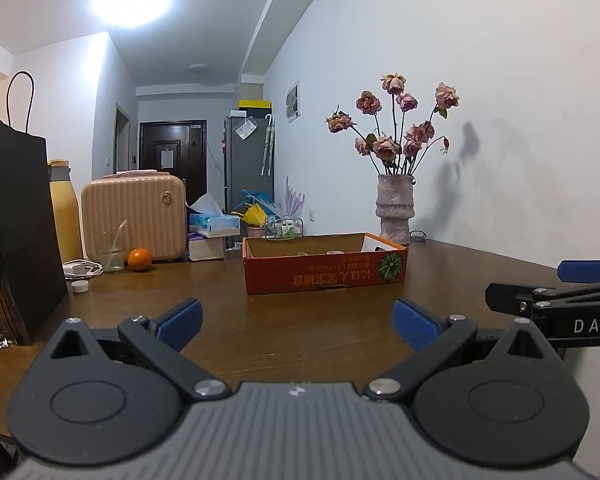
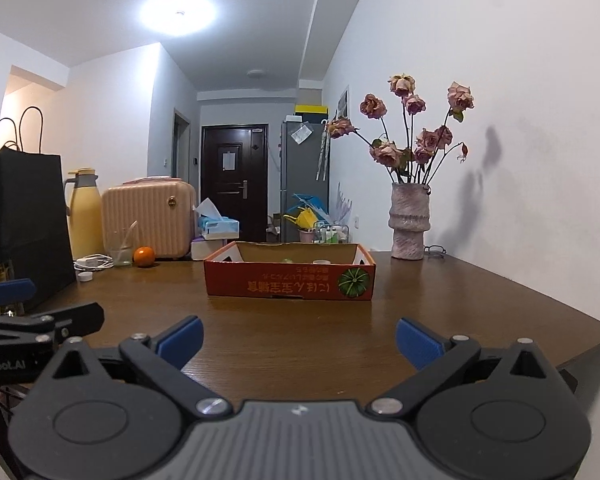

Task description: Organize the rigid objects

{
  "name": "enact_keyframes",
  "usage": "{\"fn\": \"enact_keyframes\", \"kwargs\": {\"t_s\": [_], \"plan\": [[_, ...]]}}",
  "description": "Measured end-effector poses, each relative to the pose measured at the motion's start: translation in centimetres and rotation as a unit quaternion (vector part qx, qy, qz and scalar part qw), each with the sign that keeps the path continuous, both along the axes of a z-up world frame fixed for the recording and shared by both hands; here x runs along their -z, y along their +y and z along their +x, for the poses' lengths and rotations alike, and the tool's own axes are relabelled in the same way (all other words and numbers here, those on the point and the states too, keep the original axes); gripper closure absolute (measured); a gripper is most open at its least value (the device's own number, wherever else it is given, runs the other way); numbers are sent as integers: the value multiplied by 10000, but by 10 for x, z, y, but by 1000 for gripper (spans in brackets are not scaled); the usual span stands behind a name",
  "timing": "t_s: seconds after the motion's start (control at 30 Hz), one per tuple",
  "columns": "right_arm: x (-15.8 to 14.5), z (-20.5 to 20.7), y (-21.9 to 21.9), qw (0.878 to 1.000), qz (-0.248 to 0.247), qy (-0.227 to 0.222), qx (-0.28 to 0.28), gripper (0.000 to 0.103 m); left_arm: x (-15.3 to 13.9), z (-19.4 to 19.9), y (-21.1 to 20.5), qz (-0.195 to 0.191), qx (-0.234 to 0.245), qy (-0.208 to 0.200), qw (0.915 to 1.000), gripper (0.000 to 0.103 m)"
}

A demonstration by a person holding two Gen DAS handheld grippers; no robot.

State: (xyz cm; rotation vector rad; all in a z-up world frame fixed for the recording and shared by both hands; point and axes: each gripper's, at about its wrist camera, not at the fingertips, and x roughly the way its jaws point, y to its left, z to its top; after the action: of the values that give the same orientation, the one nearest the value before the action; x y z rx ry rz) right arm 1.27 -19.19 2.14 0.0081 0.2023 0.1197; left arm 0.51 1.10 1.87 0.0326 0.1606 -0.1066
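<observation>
a: where's the box (image 1: 324, 270)?

b: middle of the frame in both views, flat on the brown table (image 1: 260, 328), open top up. its long side runs left to right across the picture, and the printed red face with the green melon picture looks back at the cameras. the lettering on it reads upside down.

a: anything inside it?

b: only the tops of two small things poke above the front wall, one greenish (image 2: 287, 260) and one pale (image 2: 321, 262). too little shows to say what they are.

a: and the left gripper (image 1: 298, 322)?

b: low in the frame over bare table, blue fingers spread wide, nothing between them.

a: the right one?

b: the right gripper (image 2: 299, 340) is the same: gaping wide with nothing in its grasp, well short of the box. each gripper shows at the edge of the other's view, side by side.

a: what else is on the table?

b: at the left of the frame, a black paper bag (image 1: 16, 216), a yellow flask (image 2: 85, 212), a pink case (image 1: 134, 218), a glass (image 1: 111, 250) and an orange (image 1: 139, 259) just beside it. right of the box, toward the wall, a vase (image 1: 394, 208) of dried roses stands upright.
</observation>
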Motion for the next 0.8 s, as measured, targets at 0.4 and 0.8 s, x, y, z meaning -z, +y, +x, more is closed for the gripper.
{"fn": "enact_keyframes", "kwargs": {"t_s": [0.4,0.8], "plan": [[1,-1,1,10000,-11,10,37,0,0,1,-1,21,13,21,10000,0],[2,0,-1,9999,17,40,96,0,-1,1,-2,32,-22,32,10000,0]]}}
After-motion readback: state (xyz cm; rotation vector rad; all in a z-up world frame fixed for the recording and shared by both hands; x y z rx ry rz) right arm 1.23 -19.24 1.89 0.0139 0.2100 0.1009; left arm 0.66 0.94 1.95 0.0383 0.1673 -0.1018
